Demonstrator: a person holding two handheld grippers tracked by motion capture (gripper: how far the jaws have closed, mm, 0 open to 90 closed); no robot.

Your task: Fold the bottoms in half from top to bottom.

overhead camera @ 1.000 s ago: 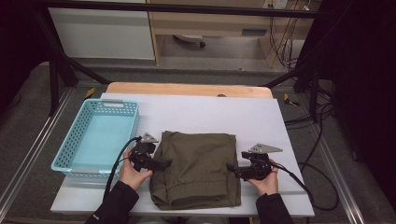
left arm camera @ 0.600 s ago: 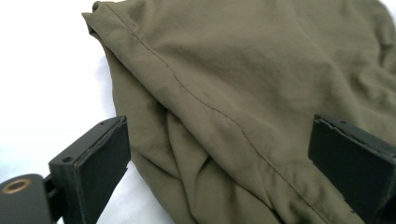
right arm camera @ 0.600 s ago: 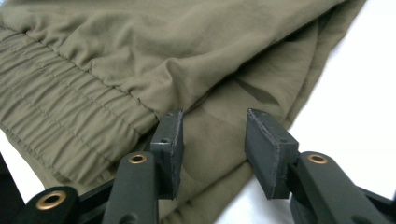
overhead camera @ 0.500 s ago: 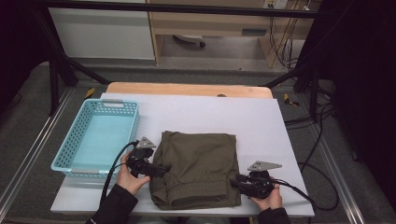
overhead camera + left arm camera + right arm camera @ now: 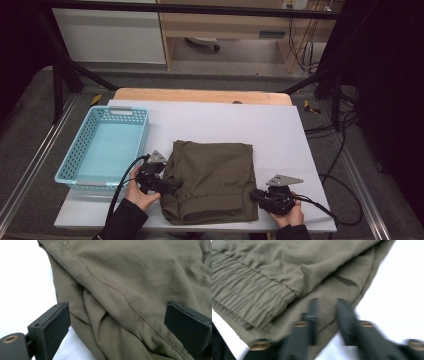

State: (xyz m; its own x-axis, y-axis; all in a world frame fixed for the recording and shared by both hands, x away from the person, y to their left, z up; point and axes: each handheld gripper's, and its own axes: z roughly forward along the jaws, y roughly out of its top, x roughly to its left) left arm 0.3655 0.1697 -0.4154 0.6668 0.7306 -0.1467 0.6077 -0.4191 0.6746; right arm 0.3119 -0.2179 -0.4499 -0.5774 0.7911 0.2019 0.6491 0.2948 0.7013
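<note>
I have the folded olive garment [image 5: 212, 181] lying on the white surface [image 5: 280, 135] just right of the blue basket [image 5: 102, 147] (empty so far). My left gripper [image 5: 172, 187] has its fingers [image 5: 53, 327] spread wide around the left edge, not pinching yet; my right gripper [image 5: 256, 194] has just narrowed its fingers [image 5: 313, 315] onto the near right corner, cloth between them. Judging by this, lifting and basketing remain.

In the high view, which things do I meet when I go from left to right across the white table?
Blue basket → left gripper → folded olive garment → right gripper.
</note>
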